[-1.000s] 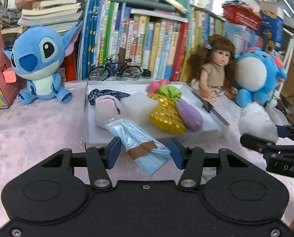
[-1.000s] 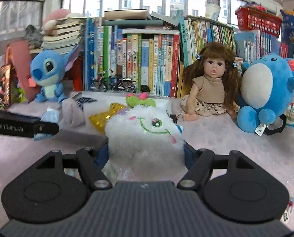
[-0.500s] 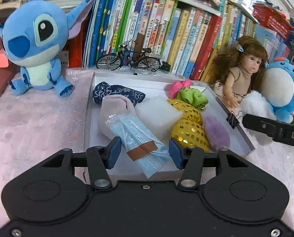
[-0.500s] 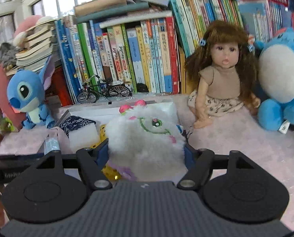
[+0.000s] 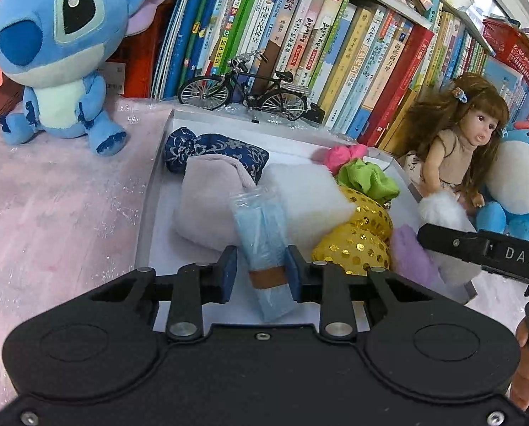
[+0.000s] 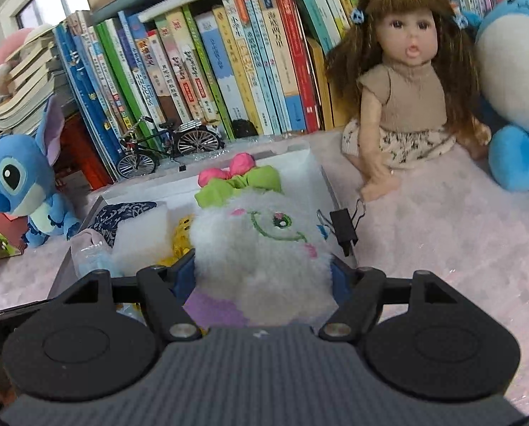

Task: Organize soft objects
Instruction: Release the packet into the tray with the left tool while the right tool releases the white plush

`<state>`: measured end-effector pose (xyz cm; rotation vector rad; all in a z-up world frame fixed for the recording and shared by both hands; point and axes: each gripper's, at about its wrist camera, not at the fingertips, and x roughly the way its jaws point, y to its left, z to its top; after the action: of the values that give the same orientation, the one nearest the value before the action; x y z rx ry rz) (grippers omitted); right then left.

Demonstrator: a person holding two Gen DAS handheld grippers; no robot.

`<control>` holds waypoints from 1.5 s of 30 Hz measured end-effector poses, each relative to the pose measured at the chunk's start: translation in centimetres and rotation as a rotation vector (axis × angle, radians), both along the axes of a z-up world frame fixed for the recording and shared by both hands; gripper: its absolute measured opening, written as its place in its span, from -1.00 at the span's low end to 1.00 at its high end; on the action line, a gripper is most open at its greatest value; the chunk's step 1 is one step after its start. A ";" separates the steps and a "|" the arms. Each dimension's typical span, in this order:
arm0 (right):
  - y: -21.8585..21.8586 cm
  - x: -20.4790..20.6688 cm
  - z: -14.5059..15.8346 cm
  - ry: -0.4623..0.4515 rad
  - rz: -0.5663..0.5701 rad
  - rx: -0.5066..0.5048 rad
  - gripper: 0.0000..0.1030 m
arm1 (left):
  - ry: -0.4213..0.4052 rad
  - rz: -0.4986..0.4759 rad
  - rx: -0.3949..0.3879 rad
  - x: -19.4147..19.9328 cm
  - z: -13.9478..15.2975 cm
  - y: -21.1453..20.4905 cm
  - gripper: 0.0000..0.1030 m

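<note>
My left gripper [image 5: 260, 271] is shut on a light-blue face-mask pack [image 5: 260, 227] in clear wrap, its jaws closing tighter on it. The pack hangs over the near end of the white tray [image 5: 147, 220]. In the tray lie a navy patterned pouch [image 5: 214, 149], a pale pink pouch [image 5: 207, 206], a white foam pad [image 5: 307, 191], a gold sequin piece [image 5: 360, 238], green [image 5: 367, 177] and pink [image 5: 342, 152] scrunchies and a purple piece [image 5: 410, 255]. My right gripper [image 6: 264, 277] is shut on a white fluffy plush [image 6: 264, 245], above the tray's right side.
A blue Stitch plush [image 5: 58, 53] sits left of the tray. A model bicycle [image 5: 243, 88] and a row of books [image 5: 300, 35] stand behind it. A doll [image 6: 403, 81] and a round blue plush [image 6: 513, 71] sit to the right. A binder clip [image 6: 344, 227] grips the tray's right rim.
Both grippers have come forward over the tray with their loads. The left jaws have narrowed on the mask pack. The white plush now hangs above the tray's right side.
</note>
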<state>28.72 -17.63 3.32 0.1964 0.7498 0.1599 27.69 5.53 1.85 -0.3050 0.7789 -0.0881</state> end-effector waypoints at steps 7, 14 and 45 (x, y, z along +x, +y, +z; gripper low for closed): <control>-0.1 0.7 -0.8 0.019 -0.010 0.046 0.47 | 0.001 0.013 0.007 0.8 -0.3 -0.3 -0.44; -0.3 1.4 -1.1 0.031 -0.044 0.076 0.53 | 0.008 0.026 0.006 1.8 -0.4 -0.7 -0.25; -0.9 -11.2 3.0 -0.231 0.138 -0.069 1.00 | -0.183 -0.084 0.084 -9.6 4.4 -2.3 0.67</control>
<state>17.55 -18.51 6.31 0.0586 0.5380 0.2820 18.10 3.27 6.29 -0.1819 0.6117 -0.1596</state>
